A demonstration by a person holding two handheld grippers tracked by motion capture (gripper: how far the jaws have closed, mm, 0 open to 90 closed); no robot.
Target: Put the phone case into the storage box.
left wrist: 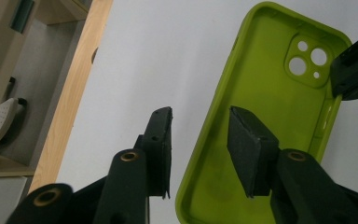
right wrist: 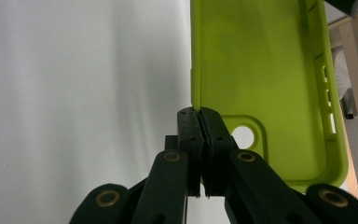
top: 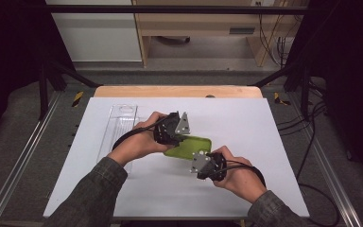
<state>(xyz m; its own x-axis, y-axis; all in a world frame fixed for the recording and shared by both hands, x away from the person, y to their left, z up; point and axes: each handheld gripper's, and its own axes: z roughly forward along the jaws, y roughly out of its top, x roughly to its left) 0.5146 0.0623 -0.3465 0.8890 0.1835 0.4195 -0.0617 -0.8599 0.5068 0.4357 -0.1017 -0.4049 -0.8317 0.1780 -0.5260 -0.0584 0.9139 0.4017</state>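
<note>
Nearest the person, the right gripper (top: pixel 199 163) has its jaws pressed together on the side wall of the green phone case (top: pixel 190 147), pinching the rim close to the camera cutout; the right gripper view shows the pads closed flat against that edge. The case lies open side up on the white table (top: pixel 246 127), near its middle. A little farther off, the left gripper (left wrist: pixel 200 149) straddles the opposite long wall of the case, one jaw outside and one inside, with a gap on both sides; the pads seem not to touch it. Farther left lies a clear plastic tray (top: pixel 118 124).
</note>
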